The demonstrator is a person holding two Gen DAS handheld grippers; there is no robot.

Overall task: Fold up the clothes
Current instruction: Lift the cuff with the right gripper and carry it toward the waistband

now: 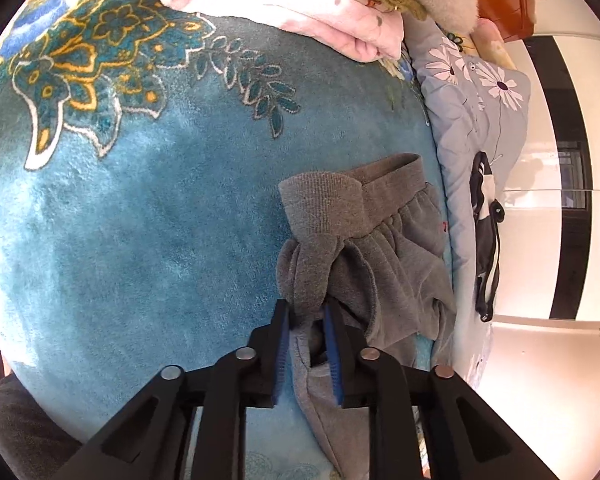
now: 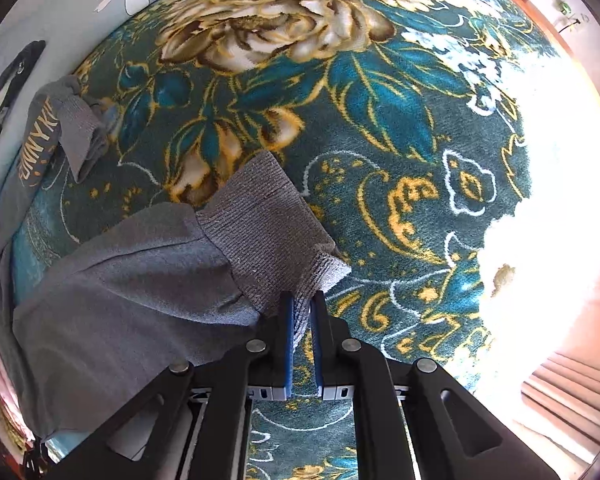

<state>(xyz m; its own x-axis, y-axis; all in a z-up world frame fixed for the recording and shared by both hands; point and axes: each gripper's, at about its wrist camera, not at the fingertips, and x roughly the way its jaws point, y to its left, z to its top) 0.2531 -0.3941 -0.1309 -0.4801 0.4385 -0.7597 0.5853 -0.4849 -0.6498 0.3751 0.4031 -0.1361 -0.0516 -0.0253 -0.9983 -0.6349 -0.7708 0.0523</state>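
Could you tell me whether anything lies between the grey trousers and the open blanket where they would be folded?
Nothing visible does. Both hand-held grippers already pinch the grey trousers: left, right on a ribbed cuff. The teal floral blanket alongside lies bare.

blanket (image 1: pixel 140 240): teal-blue plush, gold-and-white floral pattern | sweatshirt (image 2: pixel 140 280): grey, ribbed cuffs, orange lettering | quilt (image 1: pixel 472 112): grey, white daisies | folded cloth (image 1: pixel 300 4): pink | gripper pads (image 1: pixel 331 352): blue
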